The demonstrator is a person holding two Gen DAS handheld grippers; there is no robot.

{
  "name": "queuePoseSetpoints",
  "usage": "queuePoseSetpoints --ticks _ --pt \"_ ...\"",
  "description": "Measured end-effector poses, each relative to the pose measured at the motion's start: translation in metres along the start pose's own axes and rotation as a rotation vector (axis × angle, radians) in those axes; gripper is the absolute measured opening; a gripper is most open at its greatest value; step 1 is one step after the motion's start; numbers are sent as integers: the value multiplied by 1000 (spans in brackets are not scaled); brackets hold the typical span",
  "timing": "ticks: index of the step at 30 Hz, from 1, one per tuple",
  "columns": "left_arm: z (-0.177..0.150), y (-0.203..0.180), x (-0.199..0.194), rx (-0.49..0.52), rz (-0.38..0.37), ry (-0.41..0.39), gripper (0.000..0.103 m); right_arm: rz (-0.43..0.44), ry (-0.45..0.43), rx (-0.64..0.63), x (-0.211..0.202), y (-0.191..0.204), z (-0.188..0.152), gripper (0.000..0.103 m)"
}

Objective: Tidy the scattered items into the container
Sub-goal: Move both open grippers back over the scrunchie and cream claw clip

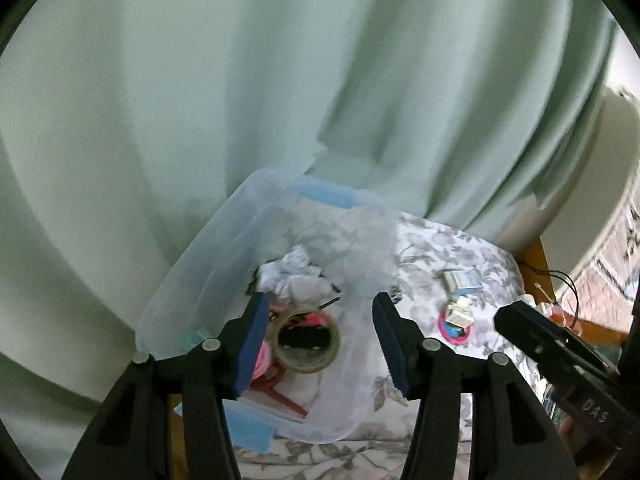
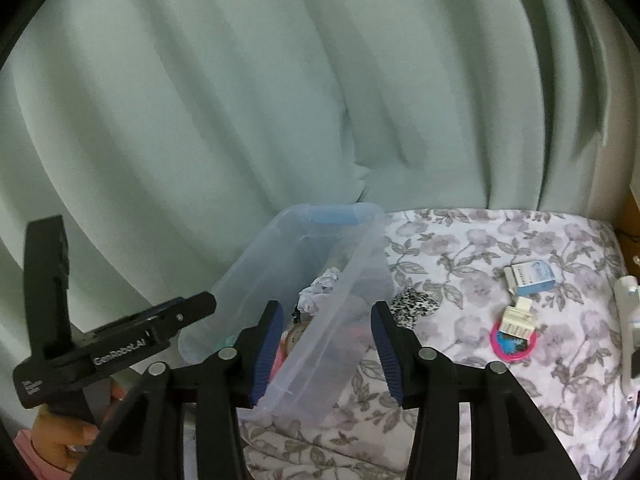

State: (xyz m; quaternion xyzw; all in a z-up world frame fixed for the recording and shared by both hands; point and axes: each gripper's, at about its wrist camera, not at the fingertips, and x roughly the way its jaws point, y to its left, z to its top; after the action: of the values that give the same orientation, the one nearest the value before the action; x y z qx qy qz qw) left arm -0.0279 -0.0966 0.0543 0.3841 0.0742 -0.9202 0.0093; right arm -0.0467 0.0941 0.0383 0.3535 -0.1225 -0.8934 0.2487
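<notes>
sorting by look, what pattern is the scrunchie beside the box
Black-and-white leopard spots on the scrunchie; right wrist view.

My left gripper (image 1: pixel 320 338) and right gripper (image 2: pixel 328 346) are black plastic with blue ribbed pads (image 1: pixel 251 346) and silver rivets (image 1: pixel 211 345); white "GenRobot.AI" lettering, bare skin, pink sleeve (image 2: pixel 28 446).

The container (image 2: pixel 320 280) is clear plastic with pale blue handles. The bed cover (image 2: pixel 500 380) carries grey flowers on white. A pink disc (image 2: pixel 514 340) has a blue centre; a scrunchie (image 2: pixel 412 304) is black-and-white spotted. The curtain (image 2: pixel 280 100) is pale green.
</notes>
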Motion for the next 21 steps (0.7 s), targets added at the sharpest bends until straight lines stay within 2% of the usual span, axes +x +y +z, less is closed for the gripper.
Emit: queuePoseSetpoints --ticks 5,9,14,21 --pt "3 -38 -5 68 -19 -16 61 -24 -36 62 -22 -33 -6 52" --pt "-5 -70 4 139 -28 8 63 -48 -61 119 -40 -62 -12 52" --pt "-13 -95 20 173 -41 42 63 -79 -90 197 -60 -100 -20 52" --pt "-21 -127 44 212 -51 83 63 -112 -90 273 -67 -140 -26 52"
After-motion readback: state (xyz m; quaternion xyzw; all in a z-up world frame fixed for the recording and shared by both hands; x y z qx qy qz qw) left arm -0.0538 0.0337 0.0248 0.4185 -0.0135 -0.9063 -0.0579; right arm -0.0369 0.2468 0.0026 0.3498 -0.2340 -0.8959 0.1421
